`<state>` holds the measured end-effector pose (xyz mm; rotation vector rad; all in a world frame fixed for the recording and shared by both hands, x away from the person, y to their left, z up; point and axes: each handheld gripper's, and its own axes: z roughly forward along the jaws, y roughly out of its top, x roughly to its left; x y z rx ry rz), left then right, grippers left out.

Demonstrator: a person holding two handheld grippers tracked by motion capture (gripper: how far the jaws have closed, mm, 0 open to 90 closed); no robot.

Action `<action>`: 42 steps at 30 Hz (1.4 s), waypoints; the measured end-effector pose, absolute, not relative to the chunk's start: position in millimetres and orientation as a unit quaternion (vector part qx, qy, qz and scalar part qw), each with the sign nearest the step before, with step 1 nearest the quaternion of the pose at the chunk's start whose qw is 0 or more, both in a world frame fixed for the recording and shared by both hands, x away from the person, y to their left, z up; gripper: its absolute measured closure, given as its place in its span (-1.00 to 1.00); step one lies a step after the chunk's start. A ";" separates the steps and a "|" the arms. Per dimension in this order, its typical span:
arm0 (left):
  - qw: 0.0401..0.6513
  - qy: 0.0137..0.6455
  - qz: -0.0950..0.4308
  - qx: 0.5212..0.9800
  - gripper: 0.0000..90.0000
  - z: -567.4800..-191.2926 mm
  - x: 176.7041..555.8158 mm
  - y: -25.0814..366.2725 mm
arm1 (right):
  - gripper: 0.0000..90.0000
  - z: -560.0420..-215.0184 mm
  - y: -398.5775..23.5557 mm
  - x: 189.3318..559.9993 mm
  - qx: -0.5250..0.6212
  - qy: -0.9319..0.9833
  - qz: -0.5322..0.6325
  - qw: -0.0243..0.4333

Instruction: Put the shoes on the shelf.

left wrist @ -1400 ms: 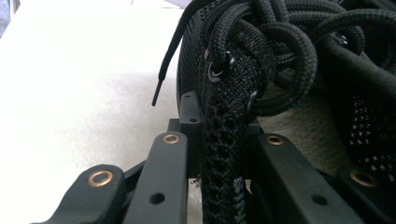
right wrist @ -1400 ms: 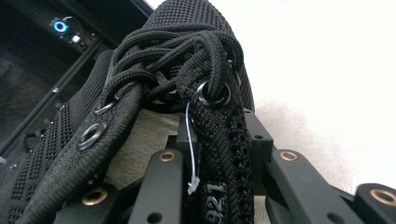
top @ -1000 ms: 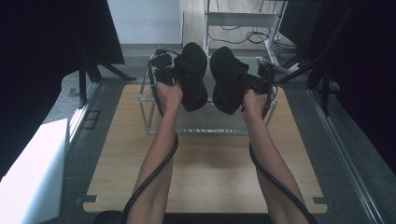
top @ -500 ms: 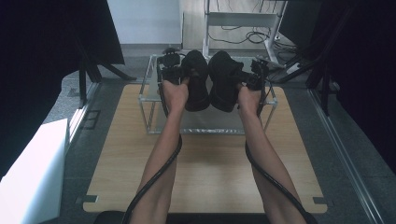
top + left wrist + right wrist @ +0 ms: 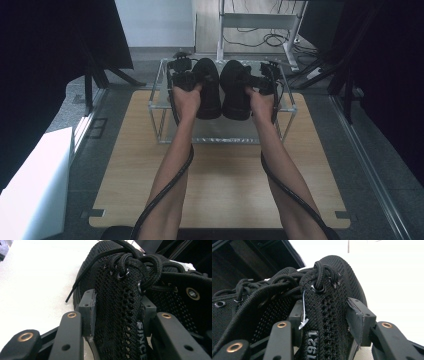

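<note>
Above the clear rack (image 5: 160,107) on the table (image 5: 225,175), each hand-held gripper clamps a black mesh shoe: left hand-held gripper (image 5: 117,312) pinches the left shoe (image 5: 207,90), right hand-held gripper (image 5: 324,317) the right shoe (image 5: 235,90), side by side.

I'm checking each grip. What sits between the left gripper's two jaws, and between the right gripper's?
In the left gripper view, the left shoe fills the left gripper, its mesh side pinched. In the right gripper view, the right shoe sits likewise in the right gripper.
</note>
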<state>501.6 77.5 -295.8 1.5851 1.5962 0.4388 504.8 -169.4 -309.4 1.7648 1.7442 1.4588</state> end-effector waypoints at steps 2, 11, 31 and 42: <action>0.409 0.631 0.176 0.636 0.28 -295.5 502.4 76.8 | 0.13 -309.4 -169.6 505.7 0.607 0.601 0.503 0.131; 0.468 0.603 0.140 0.631 -0.11 -298.9 499.0 85.8 | -0.21 -310.8 -174.0 502.8 0.573 0.601 0.546 0.107; 0.609 0.506 0.107 0.601 0.22 -304.9 404.5 134.1 | 0.00 -321.7 -224.2 435.9 0.468 0.602 0.646 0.037; 0.634 0.464 0.081 0.613 0.92 -351.8 357.6 132.7 | 0.92 -361.4 -225.9 384.7 0.434 0.602 0.670 0.010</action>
